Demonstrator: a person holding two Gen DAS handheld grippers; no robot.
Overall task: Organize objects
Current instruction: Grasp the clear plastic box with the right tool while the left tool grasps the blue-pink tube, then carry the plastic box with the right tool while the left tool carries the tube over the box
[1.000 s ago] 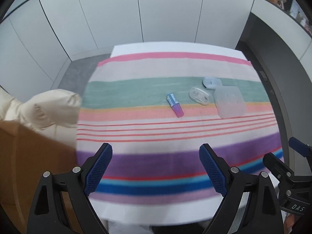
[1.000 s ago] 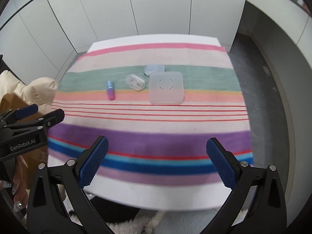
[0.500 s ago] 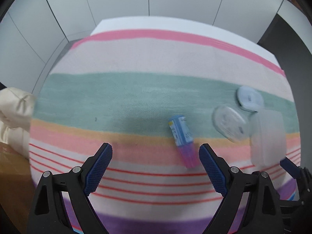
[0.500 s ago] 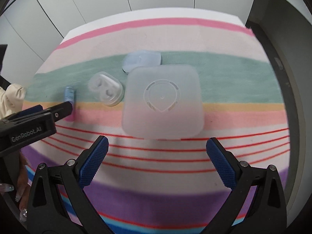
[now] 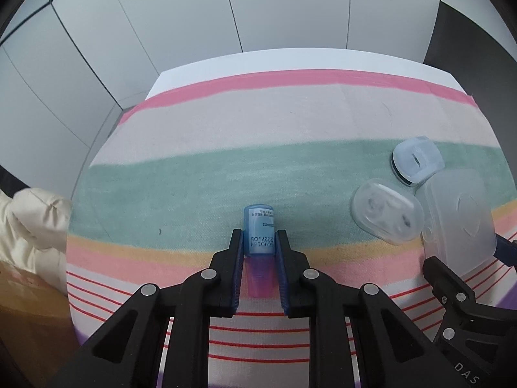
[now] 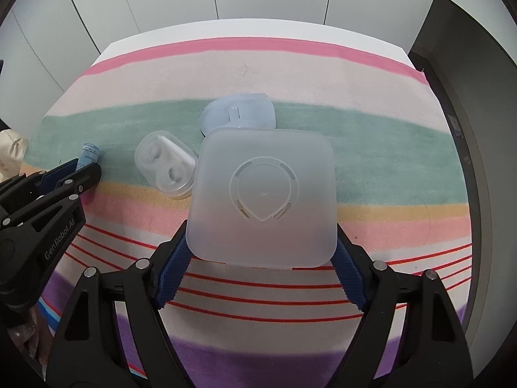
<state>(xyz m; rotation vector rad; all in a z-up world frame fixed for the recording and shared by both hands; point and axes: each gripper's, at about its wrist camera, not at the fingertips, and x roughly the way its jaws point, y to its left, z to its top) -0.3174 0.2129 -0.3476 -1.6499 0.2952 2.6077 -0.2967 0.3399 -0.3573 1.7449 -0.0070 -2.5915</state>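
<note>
A small blue tube with a purple cap (image 5: 258, 242) lies on the striped cloth (image 5: 226, 135). My left gripper (image 5: 258, 242) is shut on it, pads on both sides; it also shows in the right wrist view (image 6: 87, 158). A frosted square plastic box (image 6: 263, 197) lies on the cloth; my right gripper (image 6: 260, 242) is closed on its near sides. The box also shows in the left wrist view (image 5: 458, 216). A clear oval case (image 6: 166, 168) and a pale blue round case (image 6: 239, 114) lie beside the box.
The striped cloth covers a white table with white wall panels (image 5: 161, 16) behind. A cream cushion (image 5: 35, 216) sits past the left edge. Grey floor (image 6: 478, 97) lies to the right.
Both grippers moved forward and down to the table. The left one closed on the tube and the right one closed on the square box.
</note>
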